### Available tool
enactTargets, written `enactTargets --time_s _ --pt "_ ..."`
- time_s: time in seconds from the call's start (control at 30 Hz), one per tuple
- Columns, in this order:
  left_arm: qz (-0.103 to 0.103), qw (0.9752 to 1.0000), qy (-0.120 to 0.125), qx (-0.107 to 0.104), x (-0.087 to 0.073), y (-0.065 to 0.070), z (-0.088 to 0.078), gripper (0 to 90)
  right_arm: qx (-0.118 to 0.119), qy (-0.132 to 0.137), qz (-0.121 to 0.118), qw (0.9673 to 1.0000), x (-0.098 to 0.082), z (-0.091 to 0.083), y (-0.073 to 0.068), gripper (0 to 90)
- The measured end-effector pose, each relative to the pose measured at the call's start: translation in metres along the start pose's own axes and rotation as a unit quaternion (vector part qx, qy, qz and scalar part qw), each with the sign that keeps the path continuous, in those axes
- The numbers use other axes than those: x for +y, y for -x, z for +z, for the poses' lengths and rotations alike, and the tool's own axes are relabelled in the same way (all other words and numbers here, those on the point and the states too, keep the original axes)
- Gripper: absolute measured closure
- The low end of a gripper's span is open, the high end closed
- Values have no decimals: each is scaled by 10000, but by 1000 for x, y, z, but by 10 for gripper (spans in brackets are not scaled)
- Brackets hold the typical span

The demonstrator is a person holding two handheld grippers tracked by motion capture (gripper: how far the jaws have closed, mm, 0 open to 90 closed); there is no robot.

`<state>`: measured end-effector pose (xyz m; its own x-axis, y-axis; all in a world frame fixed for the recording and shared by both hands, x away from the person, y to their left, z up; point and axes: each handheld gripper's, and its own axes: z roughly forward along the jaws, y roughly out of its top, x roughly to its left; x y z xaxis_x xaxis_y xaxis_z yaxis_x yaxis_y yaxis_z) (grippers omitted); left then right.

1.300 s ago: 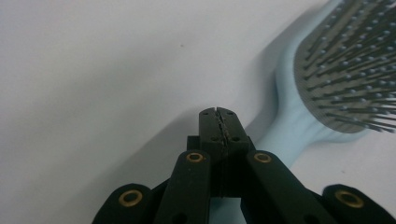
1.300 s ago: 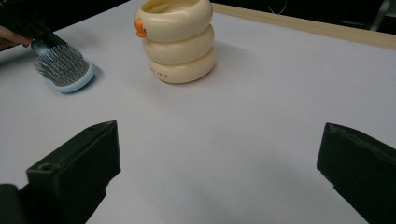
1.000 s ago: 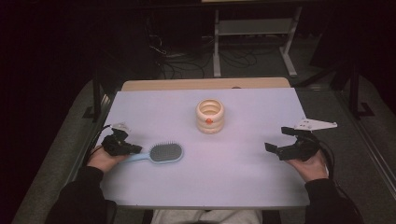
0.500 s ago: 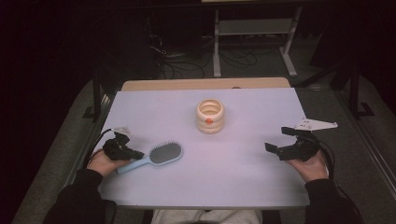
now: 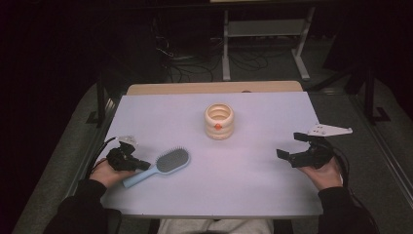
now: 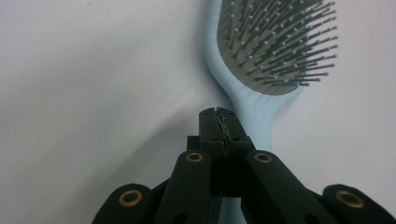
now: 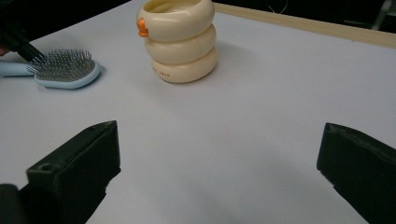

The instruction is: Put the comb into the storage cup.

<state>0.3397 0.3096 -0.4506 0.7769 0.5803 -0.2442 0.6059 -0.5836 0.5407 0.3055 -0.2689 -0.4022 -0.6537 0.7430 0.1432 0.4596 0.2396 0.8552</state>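
A light blue hairbrush (image 5: 160,165) lies flat on the pale surface (image 5: 253,190), bristles up, near its left front corner. Its oval head points toward the middle of the surface and its handle runs back on a slant toward the person's left hand (image 5: 104,173). The left tool (image 5: 142,166) sits low over that handle. In the left gripper view its two black jaws are pressed together, tip against tip, with nothing between them. The closed tip of the left tool (image 6: 218,116) lies over the near left side of the handle just below the hairbrush (image 6: 273,56) head, and whether it touches the plastic I cannot tell.

The right tool (image 5: 291,148) rests well apart at the right side of the surface, in the person's right hand (image 5: 324,173). Its jaws stand wide open, holding nothing, with bare surface between them. They point toward a cream ringed cup (image 5: 218,120) with a small orange knob, which stands upright at the middle of the surface, well beyond the hairbrush.
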Motion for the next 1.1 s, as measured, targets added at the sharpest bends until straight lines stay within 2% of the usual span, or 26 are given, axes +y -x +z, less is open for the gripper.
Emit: enactTargets --time_s 0.4,0.6,0.73,0.87,1.03,1.1 --pt "76 9999 -71 -102 0 9 2 900 -2 3 -4 10000 0 0 0 0" --pt "195 9995 -171 -183 0 15 6 900 -2 -5 -10 10000 0 0 0 0" --pt "230 9995 -186 -131 2 19 6 900 -5 -3 -7 10000 0 0 0 0" --pt "194 9997 -116 -93 2 18 3 897 -1 0 -13 10000 0 0 0 0" --pt "135 9999 37 -18 2 17 -5 836 -6 -4 -2 10000 0 0 0 0" --pt "179 9998 102 -19 3 18 -9 818 -5 -5 -3 10000 0 0 0 0"
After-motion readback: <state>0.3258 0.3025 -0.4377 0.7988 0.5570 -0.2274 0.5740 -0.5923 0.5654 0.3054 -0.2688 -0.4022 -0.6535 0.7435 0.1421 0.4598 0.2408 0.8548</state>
